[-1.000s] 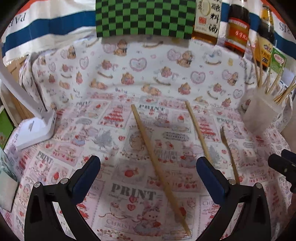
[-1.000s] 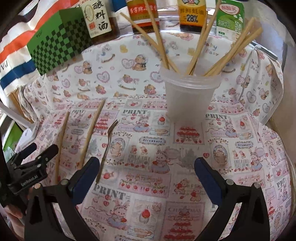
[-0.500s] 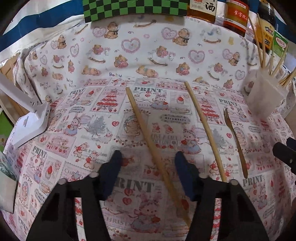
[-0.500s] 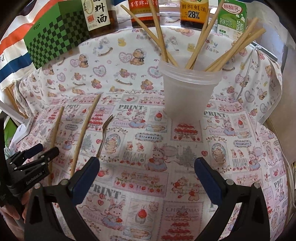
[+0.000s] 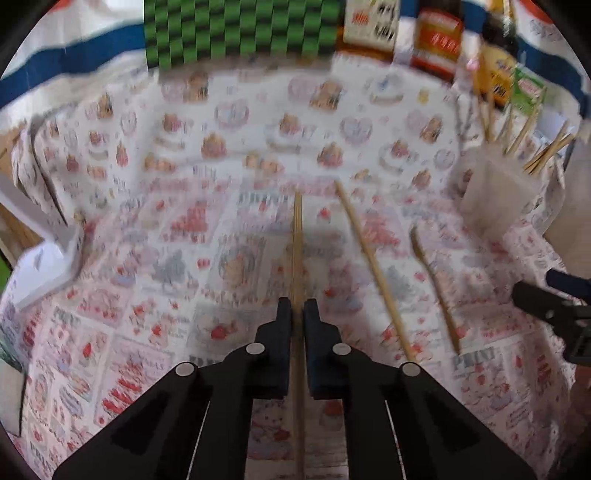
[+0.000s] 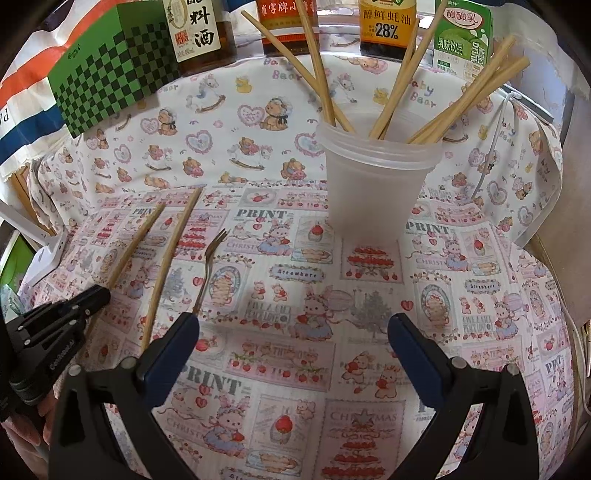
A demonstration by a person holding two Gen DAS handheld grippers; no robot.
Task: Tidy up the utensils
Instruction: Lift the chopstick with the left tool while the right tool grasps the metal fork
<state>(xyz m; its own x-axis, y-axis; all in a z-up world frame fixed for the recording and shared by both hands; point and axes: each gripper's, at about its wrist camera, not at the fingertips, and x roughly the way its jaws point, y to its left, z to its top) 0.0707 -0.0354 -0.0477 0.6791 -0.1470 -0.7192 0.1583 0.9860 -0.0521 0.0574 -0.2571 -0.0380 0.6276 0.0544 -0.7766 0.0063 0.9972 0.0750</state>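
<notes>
My left gripper (image 5: pixel 297 314) is shut on a wooden chopstick (image 5: pixel 297 243) that runs straight ahead between its fingers, over the printed cloth. A second chopstick (image 5: pixel 373 269) and a small fork (image 5: pixel 434 284) lie to its right. In the right wrist view the held chopstick (image 6: pixel 138 242), the second chopstick (image 6: pixel 171 258) and the fork (image 6: pixel 208 266) are at the left. A frosted plastic cup (image 6: pixel 373 184) holding several chopsticks stands ahead. My right gripper (image 6: pixel 293 332) is open and empty above the cloth. The left gripper (image 6: pixel 66 314) shows at its left edge.
A green checkered box (image 6: pixel 110 70), sauce bottles (image 6: pixel 384 26) and a drink carton (image 6: pixel 463 37) line the back. A white lamp base (image 5: pixel 44 266) sits at the left. The cup also shows at the right in the left wrist view (image 5: pixel 495 199). The cloth (image 6: pixel 369 350) covers the table.
My left gripper has closed from open onto the left chopstick, which now points straight ahead. The right gripper has moved slightly closer to the cup and stayed open.
</notes>
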